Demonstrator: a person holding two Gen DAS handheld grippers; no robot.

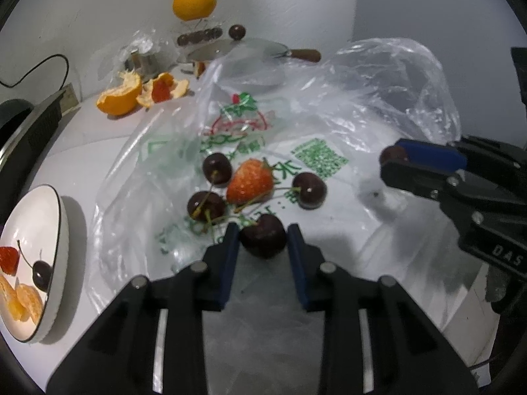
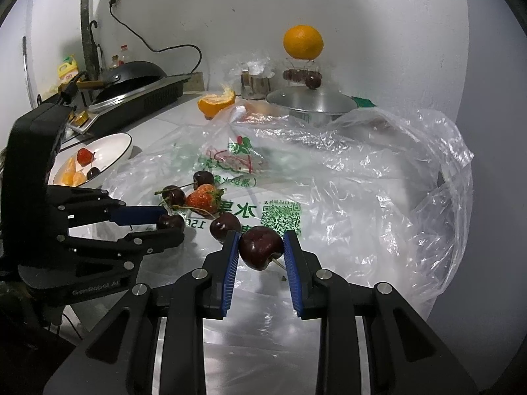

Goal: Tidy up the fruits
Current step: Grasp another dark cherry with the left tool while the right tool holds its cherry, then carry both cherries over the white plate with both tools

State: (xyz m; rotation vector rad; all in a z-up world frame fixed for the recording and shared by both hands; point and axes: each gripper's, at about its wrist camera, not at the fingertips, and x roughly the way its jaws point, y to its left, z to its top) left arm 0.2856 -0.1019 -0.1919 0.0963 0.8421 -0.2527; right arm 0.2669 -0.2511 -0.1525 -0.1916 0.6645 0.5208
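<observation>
Left wrist view: the left gripper (image 1: 263, 233) pinches a glossy dark cherry (image 1: 262, 235) at lower centre, above crinkled clear plastic bag (image 1: 378, 98).

Right wrist view: the right gripper (image 2: 261, 247) clamps another round cherry (image 2: 260, 251), centre frame; white bowl (image 2: 123, 149) sits upper left.

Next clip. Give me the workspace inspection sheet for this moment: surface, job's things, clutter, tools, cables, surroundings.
Surface: pale counter, mostly covered by a printed plastic bag.
Job's things: strawberry and loose cherries on the bag; bowl at left holds a strawberry, a cherry and orange segments.
Clutter: half-peeled orange, peel, steel lid, whole orange perched at the back.
Tools: left tool around a cherry; right tool shut on another cherry.
Cables: black cord on the wall.
Surroundings: cooktop with pan, white wall.
</observation>
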